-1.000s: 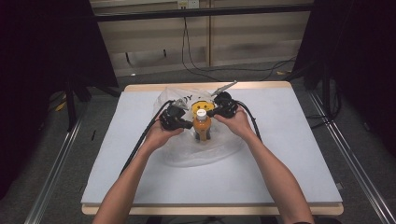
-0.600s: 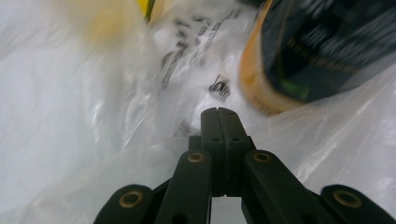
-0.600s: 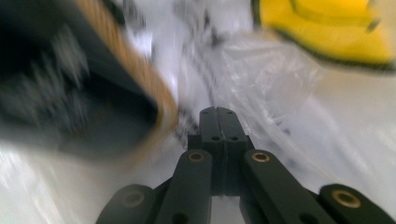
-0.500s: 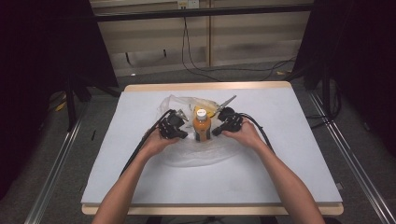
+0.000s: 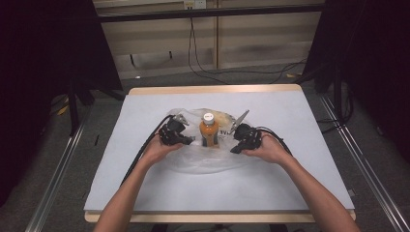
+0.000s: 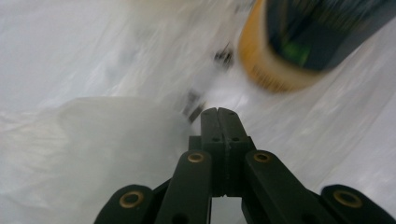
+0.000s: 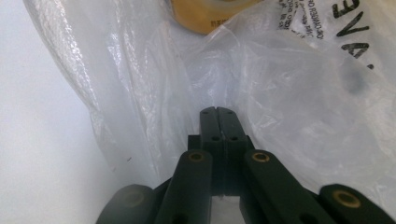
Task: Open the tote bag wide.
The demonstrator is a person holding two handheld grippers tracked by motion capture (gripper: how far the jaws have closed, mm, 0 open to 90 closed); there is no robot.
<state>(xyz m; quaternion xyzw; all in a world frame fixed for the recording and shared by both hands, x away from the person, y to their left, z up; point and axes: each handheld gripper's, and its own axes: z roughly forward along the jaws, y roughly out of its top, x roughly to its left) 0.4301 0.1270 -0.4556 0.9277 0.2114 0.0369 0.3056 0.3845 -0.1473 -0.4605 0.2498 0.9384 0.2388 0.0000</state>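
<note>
I count one bottle (image 5: 208, 130), one clear bag (image 5: 203, 159), and my two grippers on the white table (image 5: 300, 159). The bottle stands upright near the middle of the table, orange liquid inside, white cap on top, with the bag spread flat under and around it (its mouth is crumpled, so I cannot tell whether the bottle sits inside the bag or merely on it). My left gripper (image 5: 189, 141) is at the bottle's nine o'clock, just beside it; my right gripper (image 5: 234, 149) is at about four o'clock, a little farther off.

In the left gripper view the jaws are pressed together over the bag (image 6: 116, 154), the bottle's (image 6: 299, 46) base blurred at one o'clock. In the right gripper view the jaws are likewise pressed together on the bag (image 7: 289, 93); whether film is pinched between either pair I cannot tell. The bottle (image 7: 210, 14) shows at twelve o'clock through the plastic.
</note>
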